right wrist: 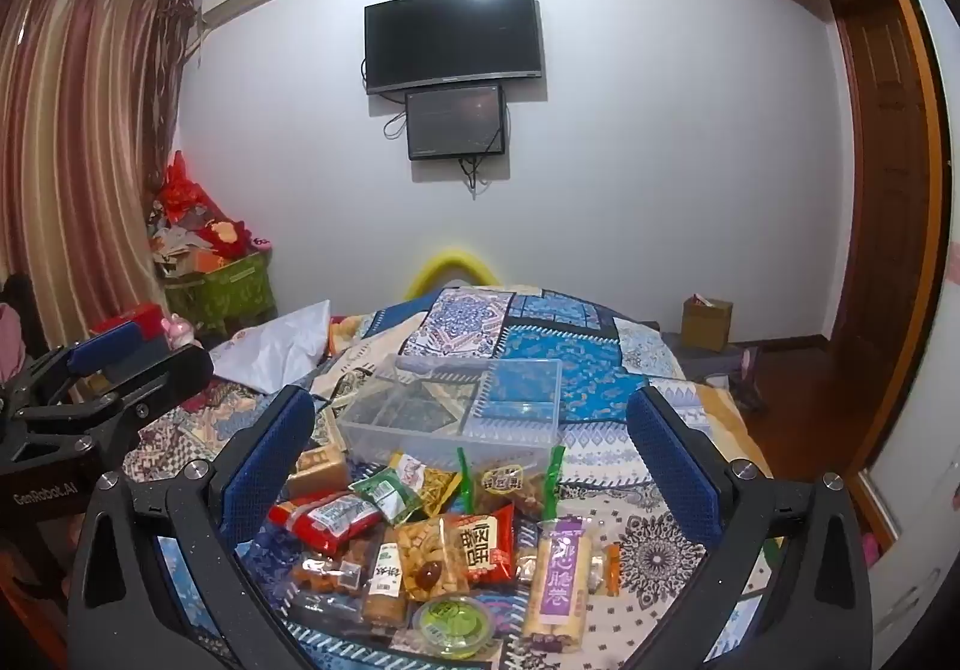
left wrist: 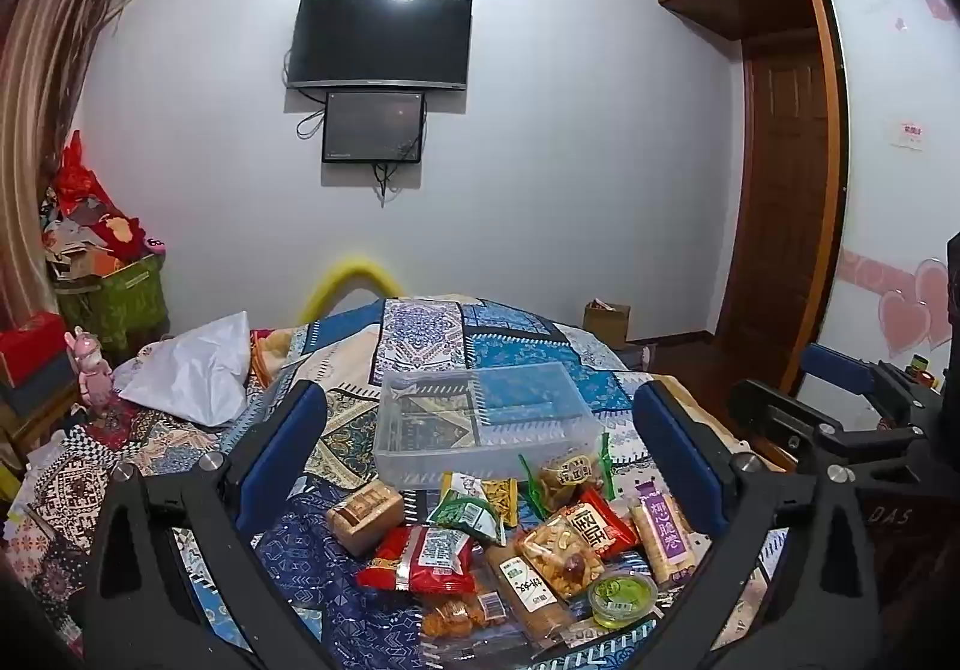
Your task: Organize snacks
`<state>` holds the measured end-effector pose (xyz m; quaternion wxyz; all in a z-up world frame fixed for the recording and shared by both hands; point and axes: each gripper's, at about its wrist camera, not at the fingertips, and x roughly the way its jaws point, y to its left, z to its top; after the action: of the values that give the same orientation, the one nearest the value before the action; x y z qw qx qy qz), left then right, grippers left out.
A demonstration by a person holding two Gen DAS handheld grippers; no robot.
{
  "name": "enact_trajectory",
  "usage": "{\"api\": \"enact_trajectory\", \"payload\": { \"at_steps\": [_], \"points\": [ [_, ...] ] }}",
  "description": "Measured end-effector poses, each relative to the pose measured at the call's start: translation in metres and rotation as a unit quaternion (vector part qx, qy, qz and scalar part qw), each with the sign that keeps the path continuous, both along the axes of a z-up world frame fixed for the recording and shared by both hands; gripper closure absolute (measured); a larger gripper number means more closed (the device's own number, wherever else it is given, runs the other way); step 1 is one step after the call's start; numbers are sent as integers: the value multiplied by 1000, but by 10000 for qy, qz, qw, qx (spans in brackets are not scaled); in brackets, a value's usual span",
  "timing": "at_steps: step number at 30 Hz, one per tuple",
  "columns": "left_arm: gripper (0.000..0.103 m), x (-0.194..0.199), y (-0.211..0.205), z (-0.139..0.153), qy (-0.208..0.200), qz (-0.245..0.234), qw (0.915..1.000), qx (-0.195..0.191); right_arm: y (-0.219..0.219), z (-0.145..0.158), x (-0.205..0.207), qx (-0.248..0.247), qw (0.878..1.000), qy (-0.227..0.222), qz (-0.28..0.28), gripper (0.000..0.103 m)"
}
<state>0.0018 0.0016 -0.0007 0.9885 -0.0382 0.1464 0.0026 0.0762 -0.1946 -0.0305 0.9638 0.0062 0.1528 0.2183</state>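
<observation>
A bed covered with a blue patchwork-patterned quilt [left wrist: 510, 352] fills the lower part of both views, and its near edge is cut off behind the black frames of the grippers. On the quilt lies a clear rectangular plastic box [left wrist: 480, 424], open-topped and holding nothing, so the pattern shows through it. Just in front of the box sits a loose heap of packaged snacks [left wrist: 516, 544], overlapping so that several wrappers are partly hidden. Among them are a red foil packet [left wrist: 420, 556], a purple-labelled pack of rice rolls [right wrist: 558, 580] and a small round green-lidded cup [left wrist: 621, 595] at the near edge. The left tongs [left wrist: 480, 466] stand wide open around the heap, gripping nothing; the right tongs [right wrist: 468, 466] likewise gape wide and hold nothing. A crumpled white plastic bag [left wrist: 198, 376] lies left of the box. Print on the wrappers is mostly too small to read.
</observation>
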Motion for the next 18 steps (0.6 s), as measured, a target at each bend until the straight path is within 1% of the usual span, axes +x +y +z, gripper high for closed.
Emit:
{"api": "enact_trajectory", "payload": {
  "at_steps": [2, 4, 5, 7, 8, 9, 10, 14, 18],
  "points": [
    [0, 5, 2, 2, 61, -10, 10000, -36, 1, 0, 0, -30, 10000, 2, 5, 0],
    [0, 4, 2, 1, 0, -46, 10000, -8, 0, 0, 0, -32, 10000, -6, 15, 0],
    [0, -2, 1, 3, -93, -21, 10000, 26, 0, 0, -1, -25, 10000, -11, 19, 0],
    [0, 2, 1, 4, -19, -17, 10000, 24, -1, 0, 0, -17, 10000, -10, 38, 0],
    [0, -1, -6, 1, -54, -12, 10000, 82, -2, 0, 0, -17, 10000, -7, 47, 0],
    [0, 0, -5, 0, -35, -9, 10000, 59, -4, 2, 0, -16, 10000, -13, 54, 0],
    [0, 2, -4, -3, -23, -8, 10000, 39, 1, -4, 1, -35, 10000, -7, 27, 0],
    [0, 2, -4, -4, -9, -17, 10000, 34, 0, -4, 5, -32, 10000, 3, 36, 0],
    [0, 3, -5, -8, -17, -9, 10000, 43, 0, -1, 0, -48, 10000, -35, 56, 0]
  ]
}}
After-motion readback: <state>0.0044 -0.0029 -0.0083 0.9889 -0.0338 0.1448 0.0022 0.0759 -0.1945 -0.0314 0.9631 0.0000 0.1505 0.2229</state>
